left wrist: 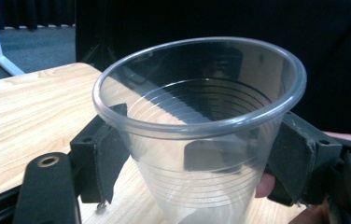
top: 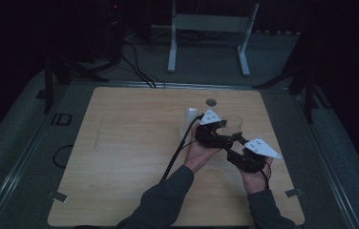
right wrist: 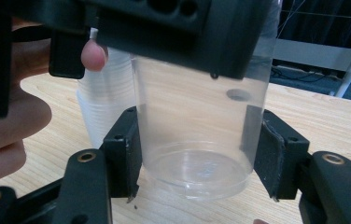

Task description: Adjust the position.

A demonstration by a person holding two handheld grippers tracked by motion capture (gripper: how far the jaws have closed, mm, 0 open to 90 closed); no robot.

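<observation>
1. Where the two hands meet, right of the table's [top: 120, 143] middle, both grippers bear on one clear cup [left wrist: 197, 126].
2. Left gripper [left wrist: 197, 158]: jaws pressed against the cup's sides just under the rim, one pad on each flank; it pinches the cup upright, mouth up.
3. Right gripper [right wrist: 197, 154]: jaws stand at either side of the cup's lower wall near the base. The left pad touches the wall; at the right pad contact looks likely, but I cannot tell for certain whether the grip is tight.
4. In the right gripper view the cup's base sits a little above the wood, with the left gripper's body covering its upper part.
5. A stack of cups [right wrist: 106, 107] stands just behind and beside the held cup, close to the left hand [top: 199, 152]; a fingertip [right wrist: 93, 53] lies against the stack's top.
6. Edges: the work sits nearer the table's right edge than its left, and short of the far edge. A round hole [top: 210, 102] lies in the top beyond the cups.
7. Open room: the left half and the near strip of the table are bare wood. A white frame [top: 209, 33] stands on the floor past the far edge.
</observation>
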